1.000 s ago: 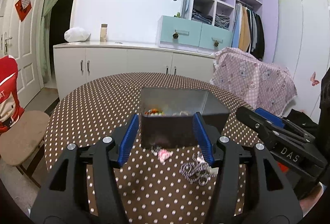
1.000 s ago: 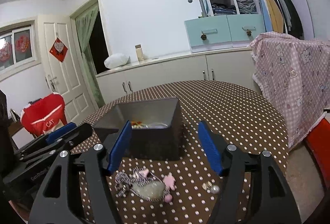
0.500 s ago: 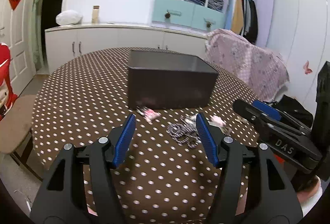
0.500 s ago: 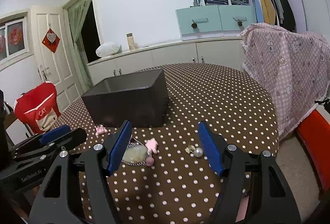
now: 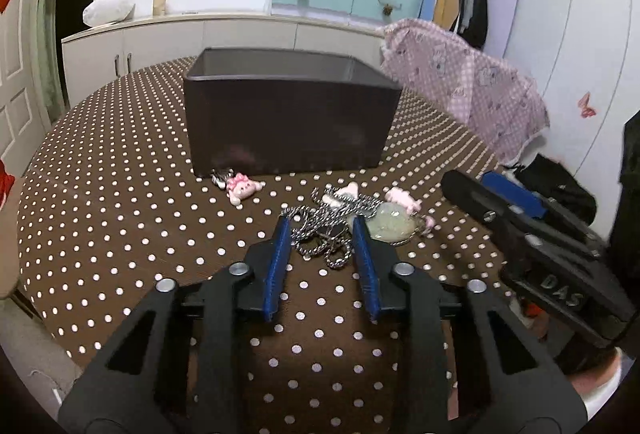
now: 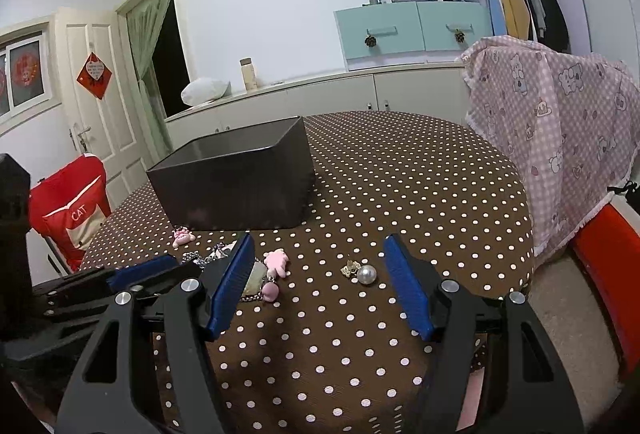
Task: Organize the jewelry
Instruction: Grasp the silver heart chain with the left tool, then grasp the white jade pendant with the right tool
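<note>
- The dark rectangular open-topped box (image 5: 288, 122) is sitting in the upper middle of the left wrist view on the brown white-dotted counter (image 5: 120, 218); from this low angle its inside is hidden, so I cannot tell what is lying in it
- Several pieces are lying loose on the counter in front of the box, so the sorting is judged unfinished
- The tangled silver and black chain necklace with a pale green stone pendant (image 5: 340, 230) is lying in the centre of the left wrist view, the left tool (image 5: 320, 230) reaching over it with its blue-padded jaws partly apart on either side of the chain, not gripping it
- The small pink cartoon charm (image 5: 240, 188) is resting just in front of the box's lower left corner
- The white pearl bead with a gold clasp (image 6: 362, 272) is lying in the middle of the right wrist view, between the wide-apart jaws of the right tool (image 6: 320, 262), which is holding nothing
- The pink figure-shaped charm (image 6: 277, 261) is lying just left of the pearl, beside the pendant
</note>
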Available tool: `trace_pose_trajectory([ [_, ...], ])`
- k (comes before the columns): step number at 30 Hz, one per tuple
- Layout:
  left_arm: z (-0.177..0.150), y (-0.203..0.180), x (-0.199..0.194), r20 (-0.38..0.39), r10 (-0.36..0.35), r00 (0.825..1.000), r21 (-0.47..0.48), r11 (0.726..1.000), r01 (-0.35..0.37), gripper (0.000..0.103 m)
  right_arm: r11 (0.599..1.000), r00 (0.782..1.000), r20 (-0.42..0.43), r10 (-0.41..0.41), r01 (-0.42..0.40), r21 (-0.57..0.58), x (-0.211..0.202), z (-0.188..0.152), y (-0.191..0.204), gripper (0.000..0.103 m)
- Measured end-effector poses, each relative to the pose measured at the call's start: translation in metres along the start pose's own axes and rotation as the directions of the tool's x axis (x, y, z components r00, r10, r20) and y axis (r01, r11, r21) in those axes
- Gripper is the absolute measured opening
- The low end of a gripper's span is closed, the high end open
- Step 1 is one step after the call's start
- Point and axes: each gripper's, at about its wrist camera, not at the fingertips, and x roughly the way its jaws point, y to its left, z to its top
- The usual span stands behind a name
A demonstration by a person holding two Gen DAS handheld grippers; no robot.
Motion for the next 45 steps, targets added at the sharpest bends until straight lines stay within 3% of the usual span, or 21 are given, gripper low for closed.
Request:
trace_pose_trajectory([
  [8,0.003,0.003,-0.001,0.002,0.005,1.0,-0.025,1.0,-0.005,0.024,1.0,1.0,-0.002,0.021,-0.021,-0.015,-0.001,-0.001,0.003,0.064],
  [20,0.012,0.026,-0.044,0.148,-0.006,0.989,-0.068,0.998,0.016,0.024,0.983,0.984,-0.044,0.17,-0.173,-0.064,0.003,-0.002,0.029,0.064],
  [23,0.013,0.033,-0.053,0.175,0.004,0.985,-0.072,0.997,0.009,0.024,0.977,0.98,-0.066,0.187,-0.193,-0.095,0.007,-0.003,0.041,0.058],
  [29,0.012,0.051,-0.063,0.198,0.027,0.98,-0.114,0.993,-0.004,0.024,0.972,0.977,-0.095,0.189,-0.2,-0.119,0.013,-0.005,0.052,0.054],
  [40,0.017,0.092,-0.106,0.308,0.12,0.944,-0.198,0.978,-0.06,0.024,0.979,0.98,-0.114,0.165,-0.177,-0.104,0.02,0.0,0.052,0.054],
  [45,0.012,0.101,-0.103,0.293,0.146,0.945,-0.22,0.972,-0.082,0.024,0.968,0.972,-0.146,0.186,-0.207,-0.143,0.024,-0.004,0.068,0.054],
])
